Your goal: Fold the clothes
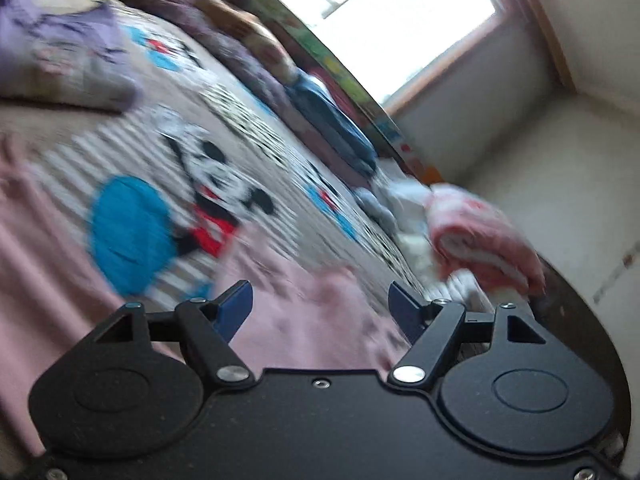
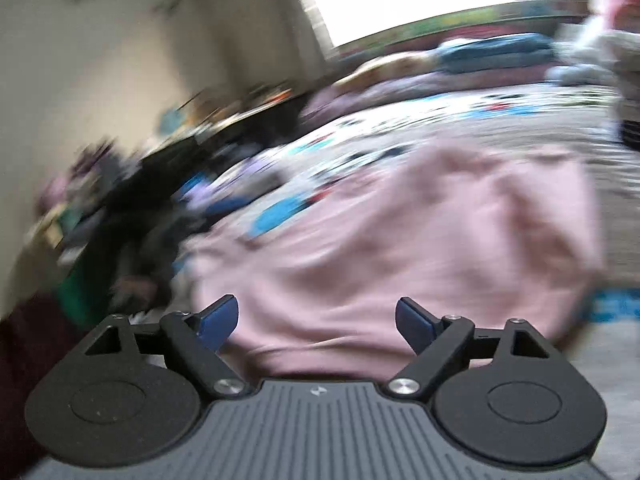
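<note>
pink garment [image 2: 420, 240] spread, rumpled

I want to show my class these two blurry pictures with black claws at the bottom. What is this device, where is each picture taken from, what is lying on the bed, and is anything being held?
A person holds a hand-held two-finger gripper in each hand; there is no robot arm. Each gripper carries a wide-angle camera looking forward along its fingers. One picture comes from the left gripper, the other from the right gripper. The blue-tipped black fingers of both stand apart with nothing between them, so nothing is held.

On the cartoon-printed bedspread lies a spread-out pale pink cloth garment, seen in both views. A folded pink-and-white striped cloth sits with other small clothes near the bed's edge, and a purple-patterned cushion or bundle lies further off. A bright window is behind. Everything is blurred, so finer detail cannot be told.
</note>
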{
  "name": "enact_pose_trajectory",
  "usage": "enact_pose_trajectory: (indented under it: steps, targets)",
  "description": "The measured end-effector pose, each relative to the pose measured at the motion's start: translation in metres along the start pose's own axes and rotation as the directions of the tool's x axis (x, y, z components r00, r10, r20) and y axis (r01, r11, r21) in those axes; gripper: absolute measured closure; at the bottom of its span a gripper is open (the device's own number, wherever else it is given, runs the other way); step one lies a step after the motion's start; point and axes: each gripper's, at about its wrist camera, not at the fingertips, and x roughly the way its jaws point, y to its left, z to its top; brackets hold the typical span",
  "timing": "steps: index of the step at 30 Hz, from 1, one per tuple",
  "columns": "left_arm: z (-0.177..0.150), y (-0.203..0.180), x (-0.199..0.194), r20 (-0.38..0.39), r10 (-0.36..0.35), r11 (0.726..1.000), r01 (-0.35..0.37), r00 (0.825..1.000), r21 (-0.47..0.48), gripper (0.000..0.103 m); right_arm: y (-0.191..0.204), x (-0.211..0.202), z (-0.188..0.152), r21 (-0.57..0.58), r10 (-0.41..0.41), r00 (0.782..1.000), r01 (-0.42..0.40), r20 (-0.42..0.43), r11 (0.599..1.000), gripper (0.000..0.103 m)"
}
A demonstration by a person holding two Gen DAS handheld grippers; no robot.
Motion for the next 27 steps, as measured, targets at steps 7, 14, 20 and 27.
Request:
enact_pose_trajectory:
  steps: [7,14,20,27]
  targets:
    - [-0.063,-0.076,0.019,-0.151,-0.027,0.977,0.058,0.988,0.205,0.029,-0.093,-0.037,0.003,0.333,-0.104,0.984,0.050,0.147,0.942,0.019]
    - [-0.165,-0.163,0.027,-0.249,0.091,0.752,0.098,0.964,0.652,0.029,-0.175,-0.029,-0.004,0.573,-0.115,0.982,0.007,0.153,0.820,0.018]
    - [-0.246,-0.199,0.041,-0.138,0.208,0.360,0.056,0.968,0.931,0.029,-0.212,0.006,0.025,0.582,-0.064,0.992,-0.012,0.109,0.813,0.018]
    - [-0.262,-0.183,0.056,-0.081,0.276,0.212,0.022,0.958,0.977,0.052,-0.243,0.062,0.072,0.556,-0.053,0.998,0.019,0.046,0.831,0.019]
